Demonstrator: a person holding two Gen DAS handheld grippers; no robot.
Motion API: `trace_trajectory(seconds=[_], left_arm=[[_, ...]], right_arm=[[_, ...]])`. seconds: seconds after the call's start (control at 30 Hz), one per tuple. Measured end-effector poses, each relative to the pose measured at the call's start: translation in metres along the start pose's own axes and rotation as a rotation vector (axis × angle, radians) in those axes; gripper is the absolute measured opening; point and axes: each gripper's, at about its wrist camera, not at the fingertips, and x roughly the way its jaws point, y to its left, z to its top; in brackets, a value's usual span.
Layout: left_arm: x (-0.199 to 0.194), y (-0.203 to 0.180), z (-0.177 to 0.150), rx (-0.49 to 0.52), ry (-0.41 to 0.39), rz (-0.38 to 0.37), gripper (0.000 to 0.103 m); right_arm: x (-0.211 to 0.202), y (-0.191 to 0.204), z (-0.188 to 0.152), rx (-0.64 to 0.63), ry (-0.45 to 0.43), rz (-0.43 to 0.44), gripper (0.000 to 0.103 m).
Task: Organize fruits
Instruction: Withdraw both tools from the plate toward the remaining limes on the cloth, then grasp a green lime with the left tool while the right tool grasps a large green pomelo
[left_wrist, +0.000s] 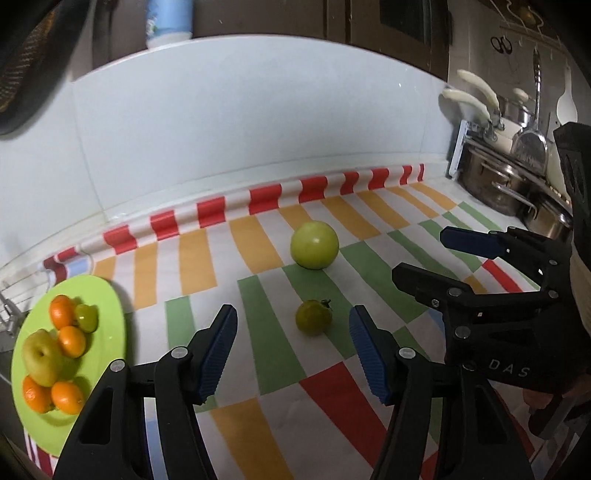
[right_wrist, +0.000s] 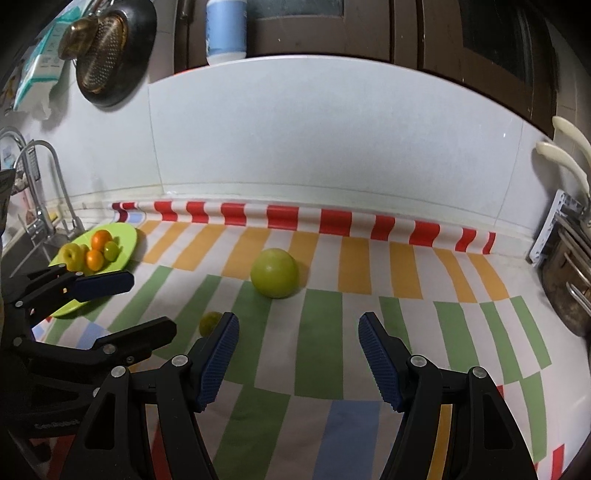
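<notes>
A large green apple (left_wrist: 314, 244) lies on the striped cloth near the wall; it also shows in the right wrist view (right_wrist: 274, 272). A small green tomato (left_wrist: 313, 316) with a stem lies nearer, just ahead of my open left gripper (left_wrist: 293, 349). In the right wrist view the tomato (right_wrist: 209, 322) is partly hidden by a finger. A green plate (left_wrist: 107, 295) at the left holds several oranges, a yellow-green apple (left_wrist: 41, 357) and a small green fruit (left_wrist: 86, 317). My right gripper (right_wrist: 297, 356) is open and empty, short of the large apple; it also shows in the left wrist view (left_wrist: 421, 254).
Steel pots (left_wrist: 495, 181) and ladles stand at the right end of the counter. A sink with a faucet (right_wrist: 40, 184) lies left of the plate (right_wrist: 127, 240). A white tiled wall (right_wrist: 332, 147) backs the counter.
</notes>
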Motion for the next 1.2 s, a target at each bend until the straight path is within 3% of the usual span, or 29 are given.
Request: trace_trajectory(seconds=[0.4, 0.63, 0.8, 1.2], left_arm=[[0.048, -0.006, 0.001, -0.016, 0.121, -0.055, 0.044], [0.062, -0.01, 0.004, -0.005, 0.145, -0.066, 0.031], [0.065, -0.008, 0.004, -0.014, 0.154, -0.077, 0.029], [0.056, 0.015, 0.014, -0.015, 0.114, 0.024, 0.029]], right_arm=[[0.028, -0.018, -0.006, 0.016, 0.057, -0.024, 0.068], [0.034, -0.021, -0.007, 0.017, 0.064, -0.024, 0.068], [0.037, -0.02, -0.008, 0.011, 0.068, -0.023, 0.068], [0.053, -0.008, 0.007, -0.013, 0.055, 0.018, 0.068]])
